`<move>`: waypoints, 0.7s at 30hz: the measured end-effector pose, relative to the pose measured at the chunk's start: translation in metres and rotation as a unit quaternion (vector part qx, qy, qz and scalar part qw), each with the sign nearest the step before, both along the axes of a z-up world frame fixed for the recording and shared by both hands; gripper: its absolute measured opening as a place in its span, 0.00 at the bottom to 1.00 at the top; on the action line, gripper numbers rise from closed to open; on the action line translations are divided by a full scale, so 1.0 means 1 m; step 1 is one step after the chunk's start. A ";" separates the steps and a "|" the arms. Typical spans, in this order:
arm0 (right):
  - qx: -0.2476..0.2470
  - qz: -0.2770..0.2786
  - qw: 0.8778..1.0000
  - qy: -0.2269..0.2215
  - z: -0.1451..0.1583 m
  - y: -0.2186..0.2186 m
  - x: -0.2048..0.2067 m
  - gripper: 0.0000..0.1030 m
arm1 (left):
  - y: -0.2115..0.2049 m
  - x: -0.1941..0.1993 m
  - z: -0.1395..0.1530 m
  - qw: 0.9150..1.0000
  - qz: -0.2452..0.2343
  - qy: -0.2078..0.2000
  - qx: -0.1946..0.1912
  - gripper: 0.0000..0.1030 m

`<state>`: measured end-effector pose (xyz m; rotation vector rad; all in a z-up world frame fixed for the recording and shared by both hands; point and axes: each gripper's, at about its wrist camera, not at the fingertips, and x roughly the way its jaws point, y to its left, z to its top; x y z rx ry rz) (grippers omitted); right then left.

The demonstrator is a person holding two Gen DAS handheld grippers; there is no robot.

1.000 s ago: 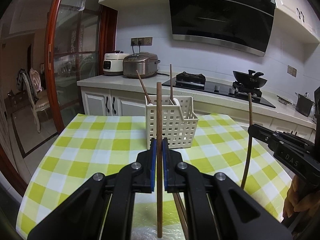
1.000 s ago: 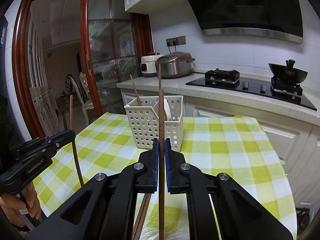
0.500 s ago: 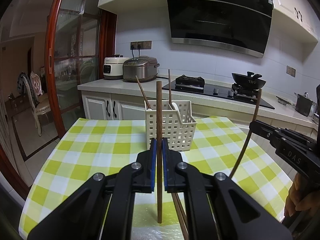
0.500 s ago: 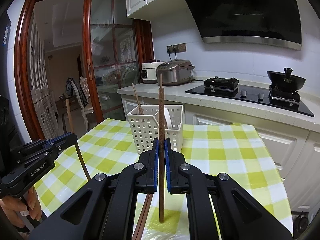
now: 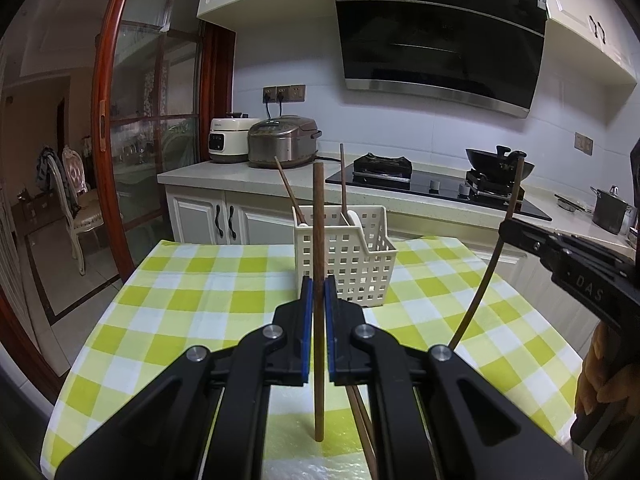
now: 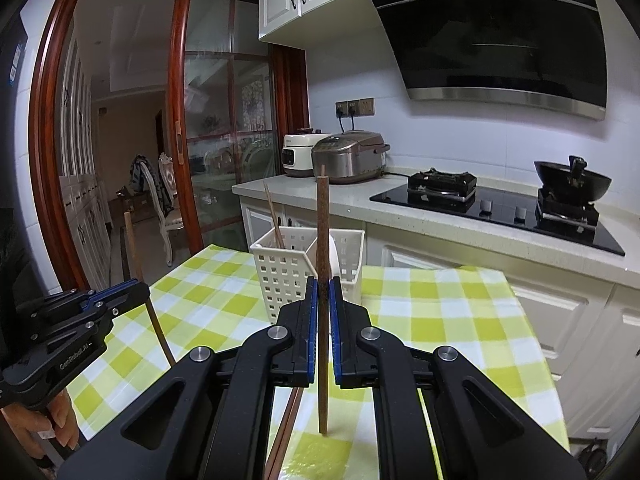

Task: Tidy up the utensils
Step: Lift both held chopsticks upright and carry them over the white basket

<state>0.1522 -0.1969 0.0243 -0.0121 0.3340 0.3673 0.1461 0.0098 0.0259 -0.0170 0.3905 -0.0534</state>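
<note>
Two brown wooden chopsticks are held upright, one in each gripper. The left gripper has its blue-padded fingers closed on the left chopstick, whose lower end hangs just above the tabletop. The right gripper likewise has its fingers clamped on the right chopstick, a speckled brown stick.

Beyond both stands one white perforated plastic basket, on the far middle of the yellow-and-white checked cloth covering the tabletop. Two more chopsticks lean inside it, with a white rounded utensil beside them. Another pair of loose chopsticks lies on the near edge of the cloth, beneath the left gripper.

The left wrist view shows the right gripper entering from the right, with fingers of a hand under it, and one steel pot at far right. The right wrist view shows the left gripper low at left and a chair through the wooden glass door.

Behind are a pale counter with two rice cookers, a black hob with one wok, a range hood, and white cabinets.
</note>
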 end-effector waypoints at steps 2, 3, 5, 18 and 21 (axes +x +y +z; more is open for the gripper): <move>-0.002 0.001 1.000 -0.002 0.002 0.001 0.003 0.07 | 0.001 0.002 0.001 1.000 0.000 0.000 -0.001 0.06; -0.002 0.002 1.000 -0.002 0.003 0.002 0.005 0.07 | 0.002 0.003 0.002 1.000 0.000 -0.001 0.000 0.06; -0.007 0.003 1.000 -0.004 0.004 0.004 0.008 0.07 | 0.002 0.004 0.004 1.000 0.001 -0.003 0.003 0.06; -0.025 0.015 0.999 -0.019 0.043 0.019 0.064 0.07 | 0.006 0.051 0.052 0.999 -0.029 -0.021 0.001 0.06; -0.023 0.020 0.999 -0.022 0.058 0.024 0.083 0.07 | 0.011 0.074 0.074 0.999 -0.030 -0.026 -0.004 0.06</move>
